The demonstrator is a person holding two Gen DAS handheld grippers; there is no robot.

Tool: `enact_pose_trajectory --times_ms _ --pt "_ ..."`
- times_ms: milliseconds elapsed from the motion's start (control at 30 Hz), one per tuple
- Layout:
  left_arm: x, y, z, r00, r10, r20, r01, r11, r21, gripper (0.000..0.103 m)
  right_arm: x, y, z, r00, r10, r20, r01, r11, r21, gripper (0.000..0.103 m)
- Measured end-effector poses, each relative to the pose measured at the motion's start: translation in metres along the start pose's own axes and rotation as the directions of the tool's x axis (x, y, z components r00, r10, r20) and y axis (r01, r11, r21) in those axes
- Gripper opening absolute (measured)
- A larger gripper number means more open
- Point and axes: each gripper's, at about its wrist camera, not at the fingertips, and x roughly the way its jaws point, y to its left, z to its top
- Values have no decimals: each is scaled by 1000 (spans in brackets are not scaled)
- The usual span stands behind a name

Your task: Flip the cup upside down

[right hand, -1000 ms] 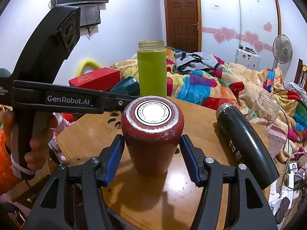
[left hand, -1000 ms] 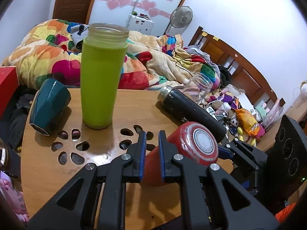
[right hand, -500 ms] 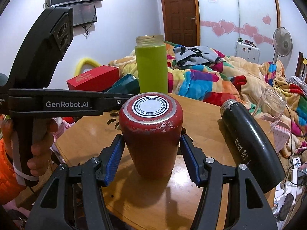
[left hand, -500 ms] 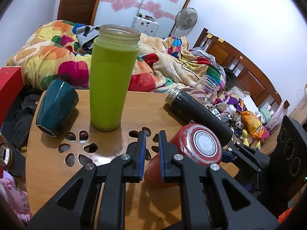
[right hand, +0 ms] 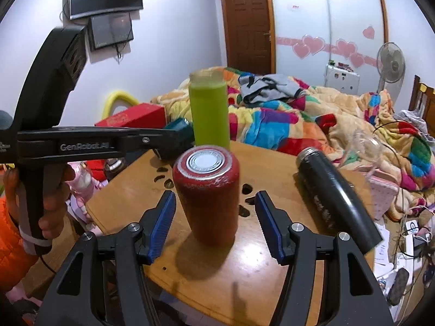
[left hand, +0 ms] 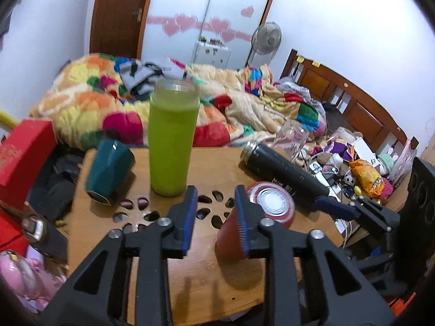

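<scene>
On the wooden desk [right hand: 274, 269], near its front edge, the red cup [right hand: 208, 198] stands upside down, its worn silver base with a white round label facing up and its mouth down on the wood. Around it the right claw [right hand: 214, 221] is spread wide, one blue pad on each side of the cup and both clear of its wall, so nothing is held. From the left wrist view the left claw [left hand: 214, 218] is also parted with nothing between its pads; the red cup [left hand: 261, 217] shows just past its right finger, partly hidden behind it, and contact there cannot be told. The body of the left claw reaches across the left of the right wrist view, its handle in the person's hand [right hand: 51, 203]. Behind the cup a tall green bottle [right hand: 208, 114] stands upright with an open clear neck. To its left a teal cup [left hand: 108, 169] lies tipped on the desk near the far left corner. To the right a black flask [right hand: 334, 201] lies on its side, its silver threaded mouth pointing away toward the bed [right hand: 299, 114], which is heaped with a bright patchwork blanket. A clear glass jar [left hand: 292, 137] stands beyond the flask at the desk's far edge. Petal-shaped cutouts [left hand: 206, 213] pierce the desk's middle.
</scene>
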Motion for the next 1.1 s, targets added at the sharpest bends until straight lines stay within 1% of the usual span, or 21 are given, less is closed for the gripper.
enact_pose_trajectory --times_ms 67,100,133,167,233,300,333,367,400,467,533,600,667,700,767,833,1100 --pt "-16 -6 3 999 3 32 -4 1000 8 43 -17 -3 3 1000 -16 24 16 1000 21 58" --pt "-26 -10 4 999 3 55 -3 1000 10 47 -23 -4 5 999 -22 34 21 999 28 59" --pt "-33 -13 5 998 4 70 -5 1000 12 54 -32 -6 8 998 -32 49 30 999 39 62" --pt "-44 -17 5 996 7 92 -8 1000 15 60 -41 -7 11 997 -43 65 40 998 46 64" --pt "-61 -25 6 992 11 127 -14 999 28 65 -61 -7 15 992 -72 108 66 996 56 76" --pt "-76 -33 6 988 18 151 -25 999 44 70 -79 -5 20 985 -93 147 85 995 58 81" --pt "-85 -37 6 986 26 167 -35 998 53 74 -86 -3 22 982 -99 161 91 994 60 85" --pt "-93 -42 5 983 34 182 -46 997 60 80 -94 -1 24 979 -106 175 96 993 63 87" --pt "-102 -46 4 979 41 198 -55 996 66 84 -101 0 25 976 -111 187 100 993 68 90" --pt "-117 -52 2 972 51 229 -70 995 72 96 -112 3 28 972 -117 203 102 991 81 90" --pt "-135 -59 -2 961 69 268 -91 993 72 101 -122 6 29 970 -122 211 104 990 95 90" --pt "-146 -61 -4 954 78 290 -103 992 73 102 -132 9 28 967 -130 220 107 988 111 91" --pt "-153 -64 -7 948 89 305 -116 991 71 103 -140 10 27 963 -142 229 115 985 126 95" --pt "-156 -65 -10 945 97 313 -125 990 71 103 -143 11 27 961 -149 233 121 984 131 103" --pt "-160 -71 -13 939 114 325 -147 986 77 103 -152 13 24 951 -176 255 143 979 146 103" --pt "-163 -74 -18 934 128 335 -163 983 79 103 -158 14 25 948 -185 261 150 977 149 103" --pt "-171 -79 -28 922 134 363 -168 984 63 103 -169 19 23 934 -222 281 185 971 151 103"
